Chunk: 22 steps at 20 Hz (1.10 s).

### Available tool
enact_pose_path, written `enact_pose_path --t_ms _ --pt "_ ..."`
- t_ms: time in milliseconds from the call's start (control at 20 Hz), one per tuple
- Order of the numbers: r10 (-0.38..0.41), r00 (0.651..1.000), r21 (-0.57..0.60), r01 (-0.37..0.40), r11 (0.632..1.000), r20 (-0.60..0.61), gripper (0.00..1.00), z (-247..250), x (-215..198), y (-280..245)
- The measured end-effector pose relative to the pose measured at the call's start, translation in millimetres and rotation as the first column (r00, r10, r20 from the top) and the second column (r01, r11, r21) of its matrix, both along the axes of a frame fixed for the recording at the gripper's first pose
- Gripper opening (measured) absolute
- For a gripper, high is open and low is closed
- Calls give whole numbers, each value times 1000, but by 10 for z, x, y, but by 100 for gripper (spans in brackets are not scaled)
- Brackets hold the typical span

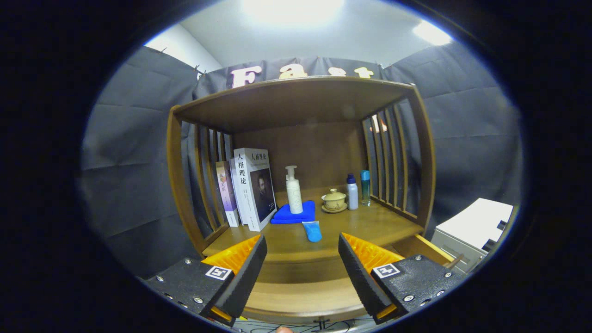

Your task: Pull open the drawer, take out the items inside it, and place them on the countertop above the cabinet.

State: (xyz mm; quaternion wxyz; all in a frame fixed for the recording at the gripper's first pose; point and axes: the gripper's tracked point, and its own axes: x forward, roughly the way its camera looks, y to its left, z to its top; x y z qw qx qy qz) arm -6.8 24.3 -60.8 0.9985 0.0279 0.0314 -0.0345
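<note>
A wooden cabinet with a slatted shelf unit stands ahead of me. On its countertop point(370, 224) lies a small blue tube point(313, 231), just beyond my fingers. Behind it a white pump bottle point(293, 190) stands on a folded blue cloth point(295, 213). The drawer point(300, 296) is pulled out below the countertop, between and under my fingers; its inside is hidden. My gripper point(301, 263) is open, with nothing between the fingers.
Upright books point(252, 187) lean at the left of the countertop. A lidded tea cup on a saucer point(334, 200) and two small bottles point(358, 189) stand at the right. A white and grey box point(474, 231) sits to the cabinet's right.
</note>
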Motion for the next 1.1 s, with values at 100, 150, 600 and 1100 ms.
enact_pose_path --t_ms 100,150,600,1100 --pt "-7 1000 8 7 1000 -9 95 -215 -250 5" --pt "-6 1000 -2 6 1000 -23 95 -346 -362 -8" --pt "-18 991 -30 14 999 -135 95 -1267 -798 -54" --pt "-45 983 -40 39 998 -176 95 -1658 -616 -230"
